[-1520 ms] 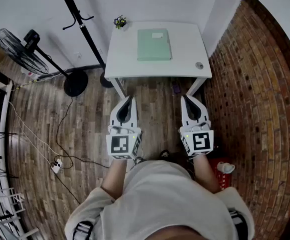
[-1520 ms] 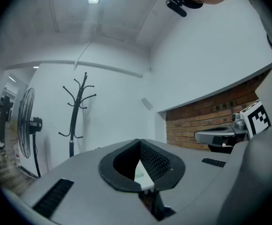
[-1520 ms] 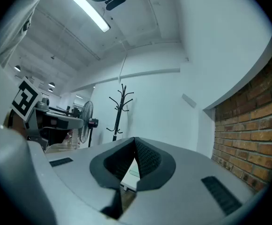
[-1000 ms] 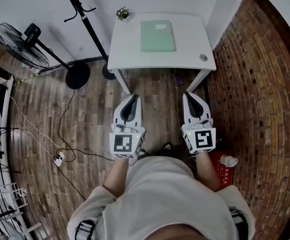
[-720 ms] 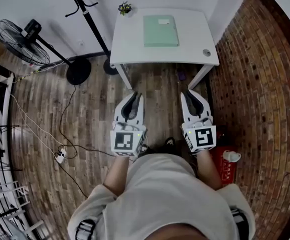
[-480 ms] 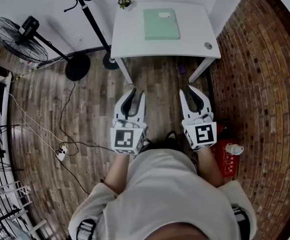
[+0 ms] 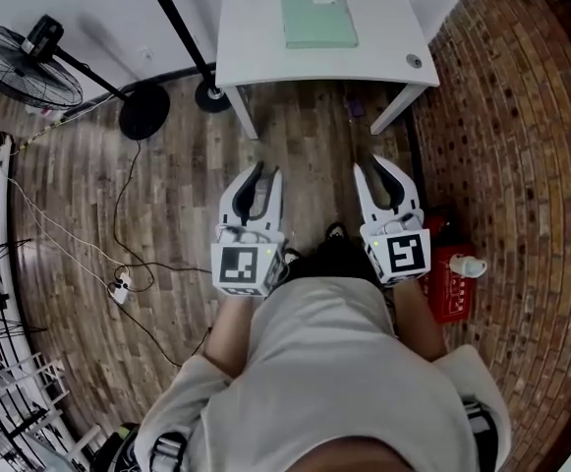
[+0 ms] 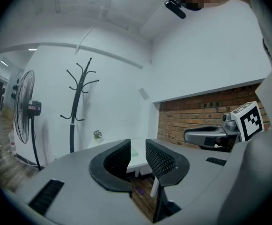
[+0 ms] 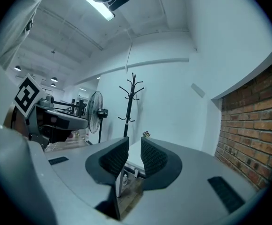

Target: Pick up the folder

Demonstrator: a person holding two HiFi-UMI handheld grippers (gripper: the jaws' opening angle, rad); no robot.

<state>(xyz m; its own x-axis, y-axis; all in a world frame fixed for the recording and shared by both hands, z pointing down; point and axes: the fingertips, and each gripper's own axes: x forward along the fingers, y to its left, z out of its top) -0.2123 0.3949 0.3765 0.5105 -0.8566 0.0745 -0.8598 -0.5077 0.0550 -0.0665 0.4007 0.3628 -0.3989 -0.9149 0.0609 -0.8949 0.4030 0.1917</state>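
L tongs (image 8: pixel 137 145) ajar, R (image 9: pixel 135 142) opening, empty

The folder (image 7: pixel 318 17) lies on the table (image 7: pixel 256 57), with the coat stand (image 7: pixel 210 95) and fan (image 7: pixel 25 55) to its left

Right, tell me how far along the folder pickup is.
Done: nothing yet. The green folder lies flat on the white table, untouched.
In hand: the left tool and right tool are over the wooden floor, short of the table. Both are empty, the left jaws apart and the right jaws opening.
Left: reach the table, grip the folder, lift it.
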